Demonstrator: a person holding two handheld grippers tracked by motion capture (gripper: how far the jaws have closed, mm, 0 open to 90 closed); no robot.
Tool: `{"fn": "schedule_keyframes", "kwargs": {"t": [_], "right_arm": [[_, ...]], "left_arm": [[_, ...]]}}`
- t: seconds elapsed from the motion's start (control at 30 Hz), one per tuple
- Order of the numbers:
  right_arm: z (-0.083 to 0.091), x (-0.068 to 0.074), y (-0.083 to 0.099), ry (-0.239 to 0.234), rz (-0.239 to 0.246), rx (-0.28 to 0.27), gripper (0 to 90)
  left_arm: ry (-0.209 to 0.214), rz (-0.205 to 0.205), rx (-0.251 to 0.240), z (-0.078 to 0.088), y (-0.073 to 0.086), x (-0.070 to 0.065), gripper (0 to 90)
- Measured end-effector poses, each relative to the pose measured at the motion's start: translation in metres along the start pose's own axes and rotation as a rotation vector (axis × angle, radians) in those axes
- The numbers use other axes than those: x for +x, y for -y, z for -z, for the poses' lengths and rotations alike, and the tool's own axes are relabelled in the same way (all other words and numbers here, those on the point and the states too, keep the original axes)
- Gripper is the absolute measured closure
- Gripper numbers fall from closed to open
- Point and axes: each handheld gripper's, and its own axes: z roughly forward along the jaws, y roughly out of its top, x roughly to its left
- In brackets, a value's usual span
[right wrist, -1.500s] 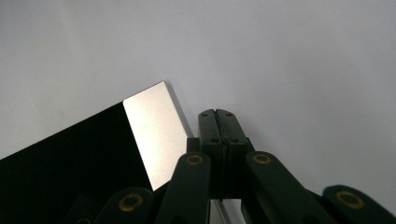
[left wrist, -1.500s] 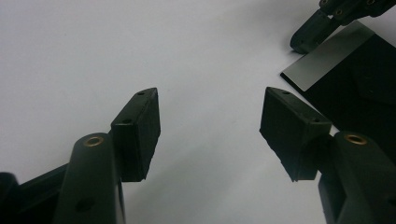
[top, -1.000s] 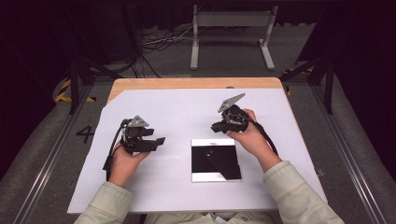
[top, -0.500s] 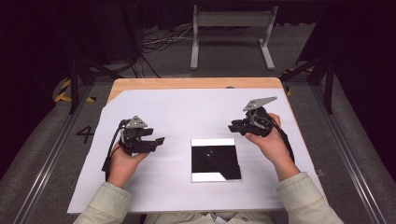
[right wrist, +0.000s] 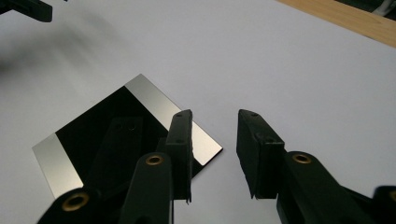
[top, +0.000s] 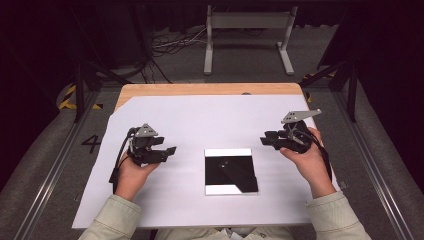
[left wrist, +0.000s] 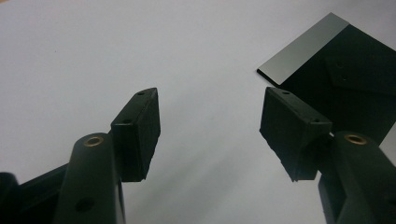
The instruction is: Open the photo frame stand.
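Both forearms wear pale khaki-green sleeves. The left gripper (top: pixel 170 150) and right gripper (top: pixel 264 140) are black, each topped by a grey three-cornered plate and trailing a black cable. Their blocky fingers (left wrist: pixel 137 133) carry brass-ringed screw holes.

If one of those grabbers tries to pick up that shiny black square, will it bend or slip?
The shiny black square probably stays stiff: its edges look straight and it mirrors the jaws like glass or polished metal. It lies flat and thin on the white sheet, so getting a jaw under it looks hard. That glossy face may be slippery, and it might scratch or crack.
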Motion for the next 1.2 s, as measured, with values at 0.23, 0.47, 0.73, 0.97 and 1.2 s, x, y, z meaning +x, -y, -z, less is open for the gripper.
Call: {"fn": "schedule_keyframes", "kwargs": {"t": [0.23,0.47,0.73,0.97,1.2], "right_arm": [[0.005,0.013,0.01,-0.005,0.011,0.033,60.0],[0.005,0.022,0.018,-0.014,0.032,0.104,59.8],[0.005,0.03,0.024,-0.034,0.051,0.128,57.8],[0.004,0.038,0.031,-0.052,0.058,0.153,58.6],[0.003,0.047,0.039,-0.067,0.067,0.161,58.5]], "left_arm": [[0.006,-0.011,-0.001,0.002,0.0,0.0,38.3],[0.001,-0.006,-0.004,0.003,0.0,0.0,38.2],[-0.003,0.006,-0.004,0.003,0.001,0.002,38.1],[-0.005,-0.001,-0.001,0.003,0.001,0.003,38.0],[-0.002,0.008,-0.001,0.003,0.001,0.003,38.0]]}}
